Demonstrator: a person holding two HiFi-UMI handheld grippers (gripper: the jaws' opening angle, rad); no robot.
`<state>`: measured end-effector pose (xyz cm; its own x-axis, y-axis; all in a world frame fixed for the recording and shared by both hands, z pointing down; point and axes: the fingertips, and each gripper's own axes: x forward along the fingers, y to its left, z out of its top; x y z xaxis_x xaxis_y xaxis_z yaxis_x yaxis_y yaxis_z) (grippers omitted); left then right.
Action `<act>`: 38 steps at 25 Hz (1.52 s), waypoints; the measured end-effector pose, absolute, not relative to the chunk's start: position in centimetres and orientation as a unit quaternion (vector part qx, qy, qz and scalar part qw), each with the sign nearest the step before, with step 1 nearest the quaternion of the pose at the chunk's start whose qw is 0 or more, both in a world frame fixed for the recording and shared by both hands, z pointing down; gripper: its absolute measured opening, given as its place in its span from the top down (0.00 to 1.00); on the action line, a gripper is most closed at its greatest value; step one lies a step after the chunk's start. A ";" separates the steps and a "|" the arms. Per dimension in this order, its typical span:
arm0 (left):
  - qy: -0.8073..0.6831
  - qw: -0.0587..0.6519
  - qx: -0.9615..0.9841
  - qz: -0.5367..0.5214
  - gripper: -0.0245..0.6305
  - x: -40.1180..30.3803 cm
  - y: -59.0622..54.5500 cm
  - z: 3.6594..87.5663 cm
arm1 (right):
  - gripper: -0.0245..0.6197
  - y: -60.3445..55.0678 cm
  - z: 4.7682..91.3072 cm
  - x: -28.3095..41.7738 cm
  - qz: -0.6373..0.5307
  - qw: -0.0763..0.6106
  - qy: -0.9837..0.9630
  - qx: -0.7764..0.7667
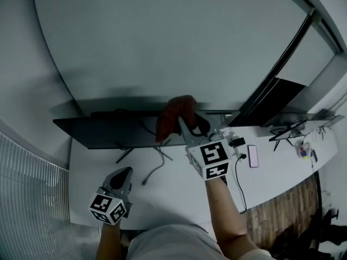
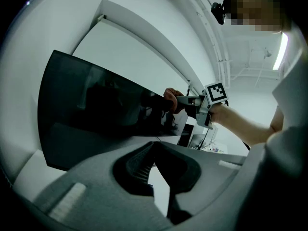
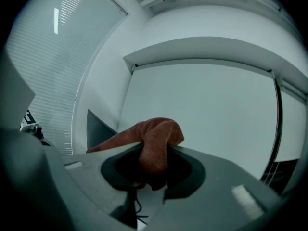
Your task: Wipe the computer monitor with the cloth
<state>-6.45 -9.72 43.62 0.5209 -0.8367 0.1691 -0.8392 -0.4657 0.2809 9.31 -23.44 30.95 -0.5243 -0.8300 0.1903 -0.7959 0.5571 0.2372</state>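
Observation:
The dark computer monitor (image 1: pixel 108 131) stands across the white desk (image 1: pixel 173 196), seen from above in the head view. A reddish-brown cloth (image 1: pixel 176 112) is draped over its top edge near the right end. My right gripper (image 1: pixel 188 124) is shut on the cloth and holds it against the screen (image 2: pixel 96 109). In the right gripper view the cloth (image 3: pixel 156 138) bulges up between the jaws of the right gripper (image 3: pixel 151 153), with the monitor's edge (image 3: pixel 96 129) behind. My left gripper (image 1: pixel 122 173) hovers low over the desk's front left, shut and holding nothing (image 2: pixel 154 147).
A phone (image 1: pixel 253 157) and a black cable (image 1: pixel 241 186) lie on the desk right of my right arm. More cables (image 1: pixel 154 167) trail below the monitor. A second dark screen (image 1: pixel 276 99) stands at the right. Window blinds (image 1: pixel 27 199) are at the left.

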 end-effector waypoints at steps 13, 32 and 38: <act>-0.481 0.167 0.861 0.015 0.95 0.2 -10.3 44.0 | 0.78 -24.9 30.6 17.9 -0.055 0.113 -0.862 0.492; -0.471 0.170 0.865 0.042 0.95 9.0 -11.0 45.1 | 0.78 -26.1 30.7 28.3 -0.029 0.058 -0.856 0.513; -0.469 0.172 0.864 0.061 0.95 10.8 -10.5 45.7 | 0.78 -26.5 32.5 32.1 -0.002 0.047 -0.848 0.529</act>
<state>10.85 -10.46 45.71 0.5530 -0.7894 0.2665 -0.8313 -0.5014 0.2398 32.07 -26.54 32.51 -0.4366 -0.8963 0.0771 -0.8960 0.4410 0.0524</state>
